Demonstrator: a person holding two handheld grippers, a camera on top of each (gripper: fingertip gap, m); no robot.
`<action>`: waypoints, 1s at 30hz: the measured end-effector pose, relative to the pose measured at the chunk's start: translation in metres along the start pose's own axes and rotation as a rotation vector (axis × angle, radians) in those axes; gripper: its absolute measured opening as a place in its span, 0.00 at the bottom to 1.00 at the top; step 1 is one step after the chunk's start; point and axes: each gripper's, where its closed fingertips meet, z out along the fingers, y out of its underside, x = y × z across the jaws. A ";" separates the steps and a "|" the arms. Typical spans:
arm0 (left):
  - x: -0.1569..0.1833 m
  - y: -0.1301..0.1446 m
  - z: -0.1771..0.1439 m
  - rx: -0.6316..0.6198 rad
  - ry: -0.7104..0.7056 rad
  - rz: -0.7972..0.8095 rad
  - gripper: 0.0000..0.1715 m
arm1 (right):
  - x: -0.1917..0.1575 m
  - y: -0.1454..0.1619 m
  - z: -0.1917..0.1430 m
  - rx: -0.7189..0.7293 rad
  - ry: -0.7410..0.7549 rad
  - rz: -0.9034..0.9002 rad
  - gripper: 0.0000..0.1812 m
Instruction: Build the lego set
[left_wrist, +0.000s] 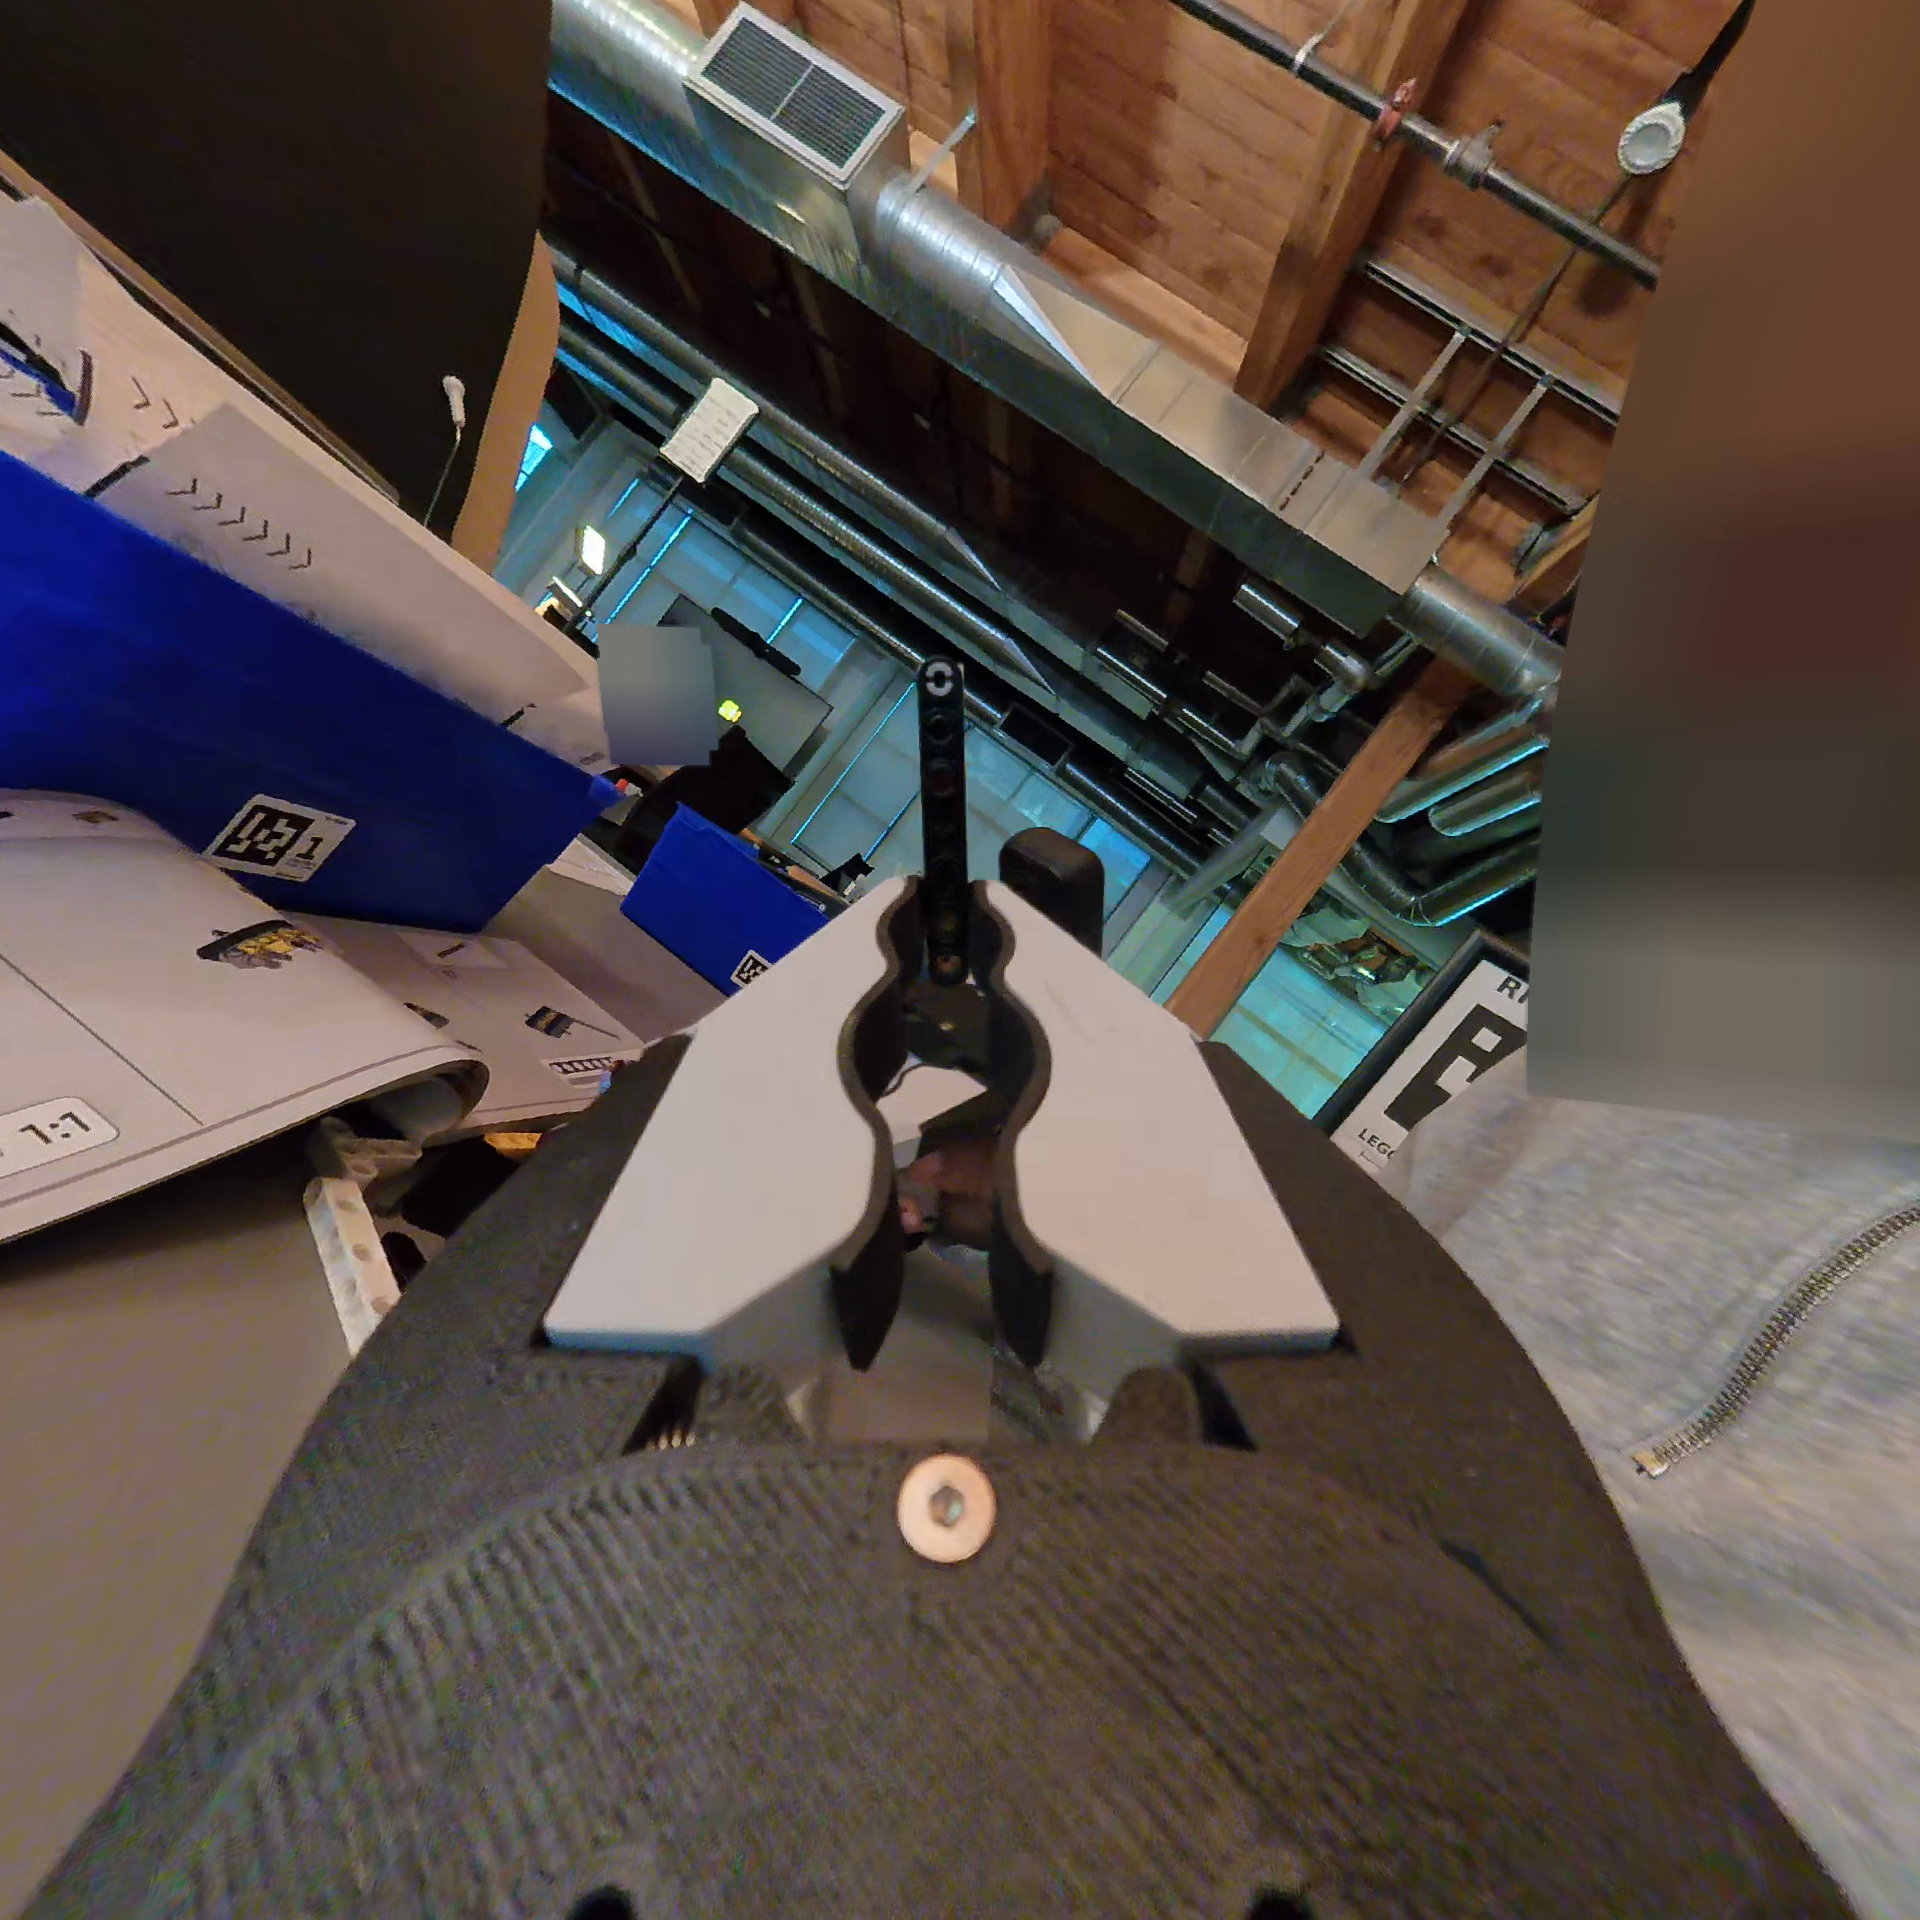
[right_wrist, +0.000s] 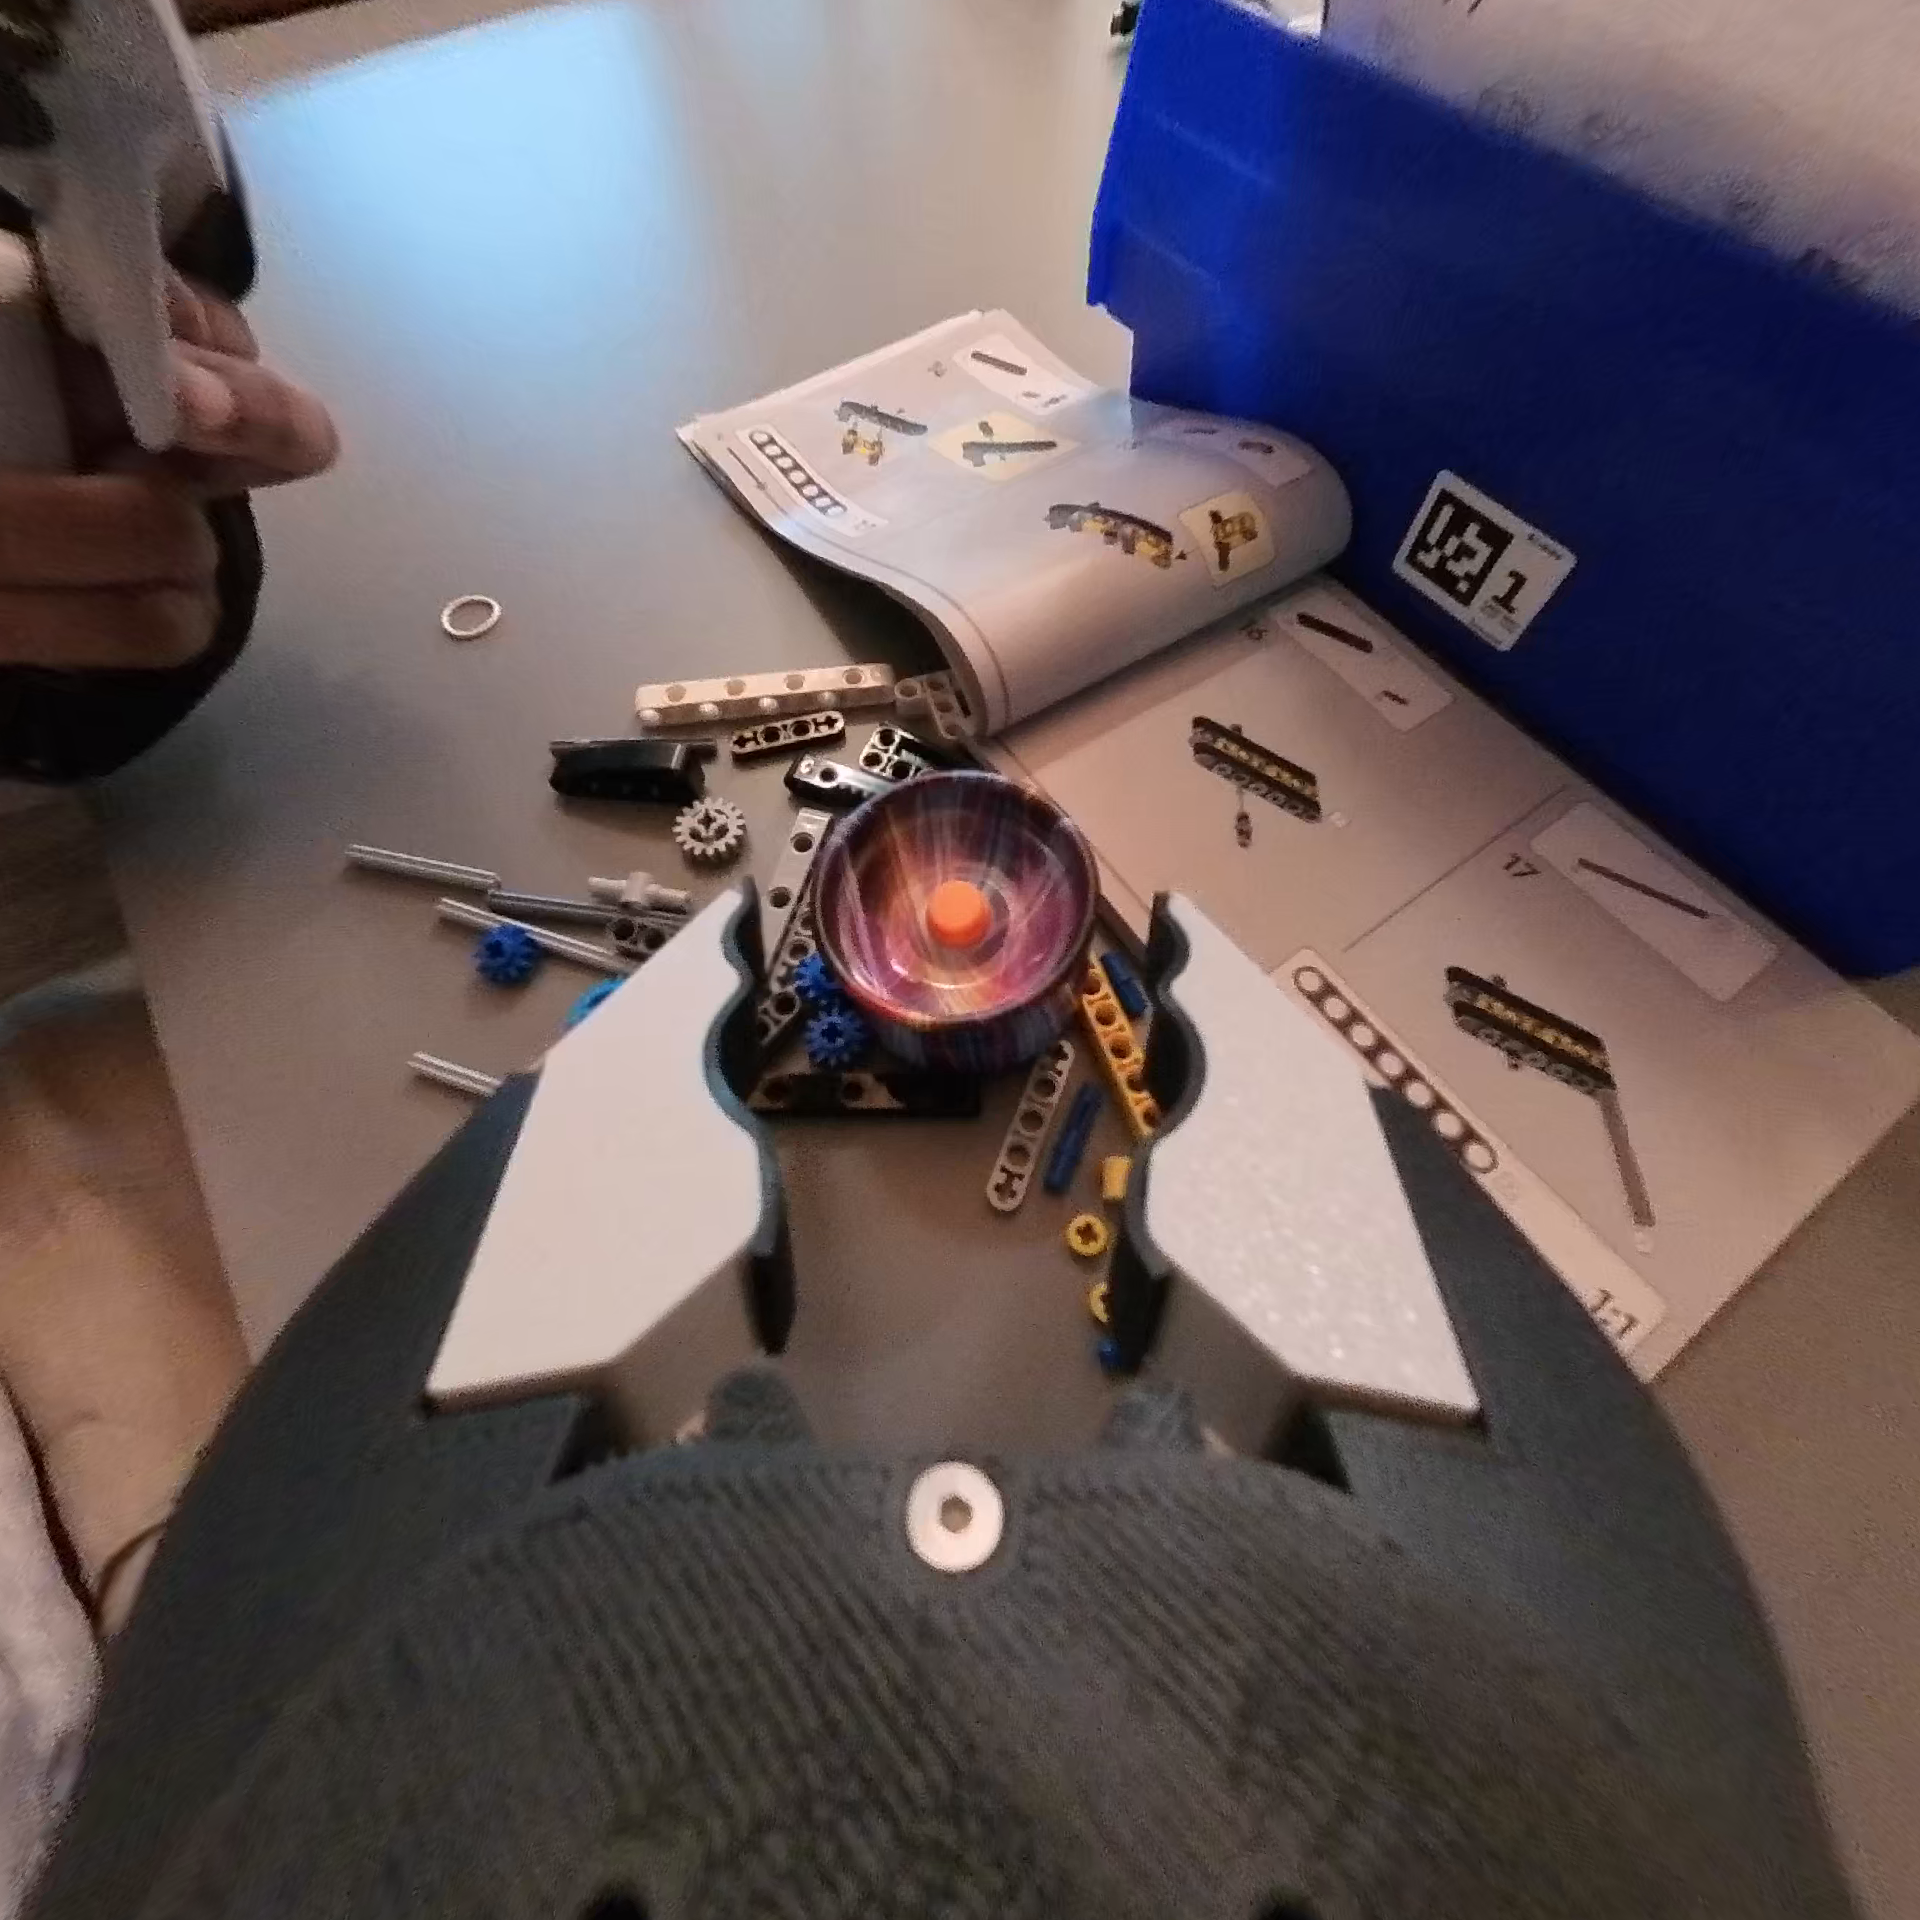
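My left gripper (left_wrist: 943, 935) is tilted up toward the ceiling and shut on a long black holed beam (left_wrist: 941, 800) that sticks out past the fingertips. My right gripper (right_wrist: 951, 940) is open and empty, hovering over a pile of loose lego parts (right_wrist: 790, 831) on the grey table (right_wrist: 540, 343). A purple patterned dish with an orange stud (right_wrist: 954, 914) lies between the fingertips. Around it lie a white beam (right_wrist: 764, 694), black beams, grey axles (right_wrist: 499, 894), blue gears (right_wrist: 506, 954), a grey gear (right_wrist: 710, 831) and a yellow beam (right_wrist: 1120, 1039).
The open instruction booklet (right_wrist: 1039, 499) lies at the back right, with a blue bin (right_wrist: 1507, 343) bearing a square marker behind it. A small ring (right_wrist: 470, 615) lies on the table to the left. A hand holding the other gripper (right_wrist: 135, 343) is at upper left.
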 end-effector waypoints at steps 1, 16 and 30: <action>0.000 0.000 0.000 0.002 0.002 -0.004 0.04 | 0.000 0.002 0.002 -0.015 0.007 -0.008 0.39; -0.001 -0.005 -0.003 0.023 0.009 -0.024 0.04 | 0.005 -0.054 -0.040 0.245 -0.193 0.274 0.32; -0.001 -0.006 -0.003 0.027 0.010 -0.030 0.03 | 0.161 -0.063 -0.131 0.246 0.246 0.268 0.31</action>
